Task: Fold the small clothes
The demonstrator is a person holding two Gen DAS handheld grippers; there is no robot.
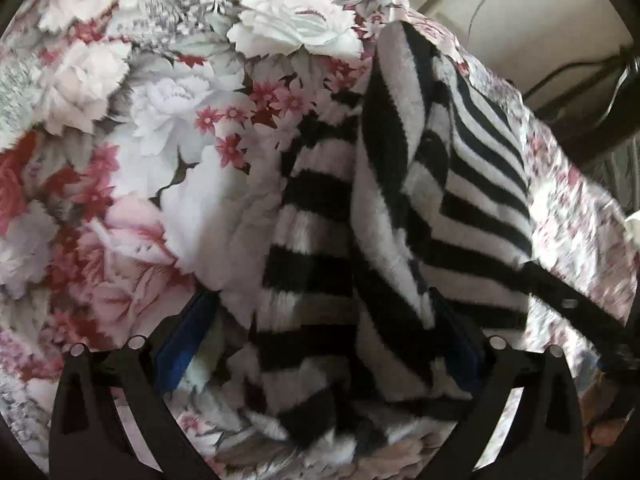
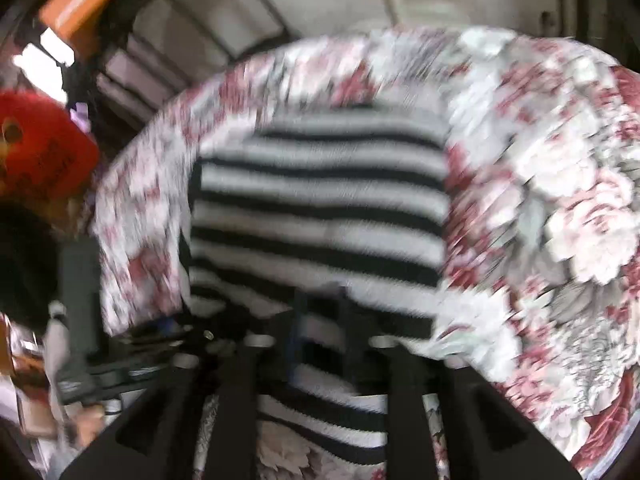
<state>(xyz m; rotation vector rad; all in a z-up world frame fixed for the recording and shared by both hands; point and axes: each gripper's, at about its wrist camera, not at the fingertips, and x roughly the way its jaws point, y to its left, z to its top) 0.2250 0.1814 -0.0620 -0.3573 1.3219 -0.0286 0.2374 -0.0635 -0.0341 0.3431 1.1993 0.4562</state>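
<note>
From the left wrist view, the fuzzy black-and-white striped knit garment (image 1: 360, 216) lies bunched on a floral cover printed with white and pink-red blossoms (image 1: 132, 128). The knit is rumpled into thick folds, one long fold running up toward the far edge of the cover, and its near end spills down between the two black arms of the left tongs (image 1: 326, 332). The blue-padded fingers (image 1: 186, 336) stand fairly wide, one on each side of the heap, with the fabric filling the gap; whether the pads actually press the cloth I cannot tell. Past the right-hand edge of the cover a pale wall (image 1: 520, 12) shows, with a thin cord hanging on it.

From the right wrist view, everything is smeared with motion blur. The same striped garment (image 2: 320, 208) spreads flat here, its stripes running crosswise, over the floral cover (image 2: 560, 200), which curves around it on both sides. A strip of the knit leads down into the right tongs (image 2: 320, 344), whose dark fingers (image 2: 356, 320) stand narrow and seem to pinch that strip between them. To the left, off the cover, a bright red rounded object (image 2: 44, 148) sits blurred, with an orange one (image 2: 76, 0) above it and a grey upright bar (image 2: 78, 304) lower down.
</note>
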